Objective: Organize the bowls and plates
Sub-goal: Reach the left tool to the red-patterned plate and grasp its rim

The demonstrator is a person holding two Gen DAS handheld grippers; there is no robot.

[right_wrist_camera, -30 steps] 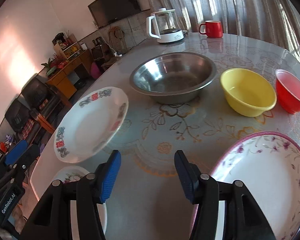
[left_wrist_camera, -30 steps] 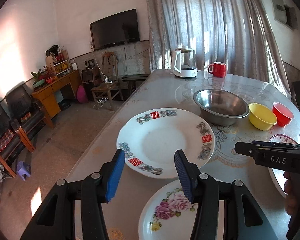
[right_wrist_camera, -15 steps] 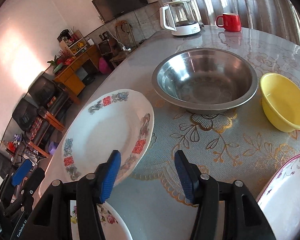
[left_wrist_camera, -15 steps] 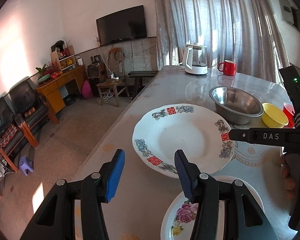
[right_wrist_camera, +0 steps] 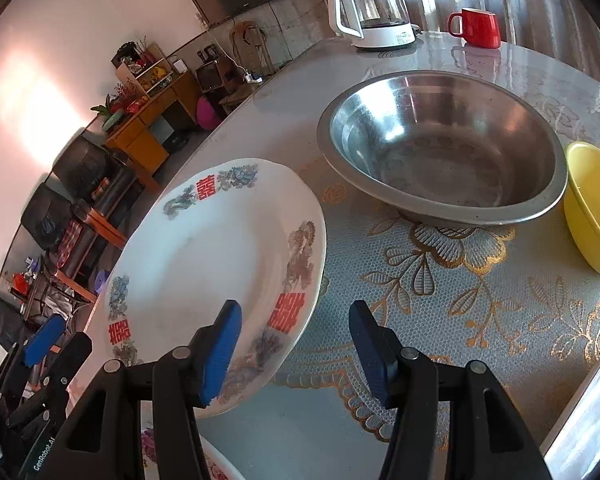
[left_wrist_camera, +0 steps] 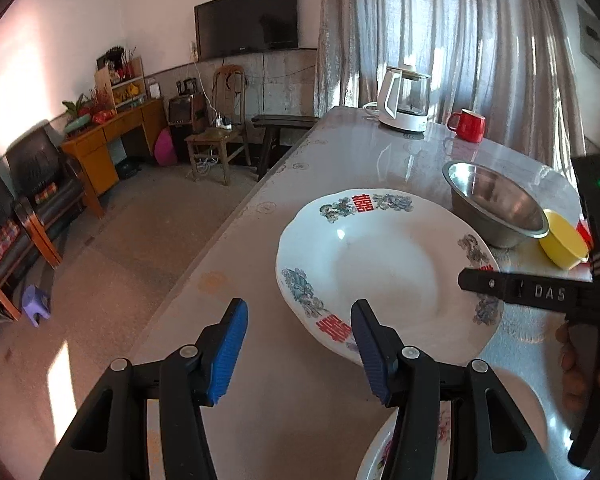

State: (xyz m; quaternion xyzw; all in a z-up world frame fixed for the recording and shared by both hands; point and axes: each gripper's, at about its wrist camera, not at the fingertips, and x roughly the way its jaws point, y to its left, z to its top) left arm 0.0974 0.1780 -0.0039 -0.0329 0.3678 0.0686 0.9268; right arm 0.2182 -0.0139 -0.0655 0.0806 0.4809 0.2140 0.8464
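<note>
White plate [right_wrist_camera: 216, 264] on bench [right_wrist_camera: 440, 292] near left edge, steel bowl [right_wrist_camera: 440, 148] beyond. Right gripper [right_wrist_camera: 294, 350] fingers spread, straddling plate's near rim; left gripper [left_wrist_camera: 298, 350] fingers spread, empty. Risk: shallow rim pinch slips, plate slides off edge.

– What's the room like from my left tool?
– I see a wall-mounted television [left_wrist_camera: 247, 20] ahead; curtains [left_wrist_camera: 440, 36] glowing with daylight ahead-right; an orange cabinet [left_wrist_camera: 112, 142] and dark armchairs [left_wrist_camera: 40, 184] far left; speckled floor [left_wrist_camera: 112, 248] below.
</note>
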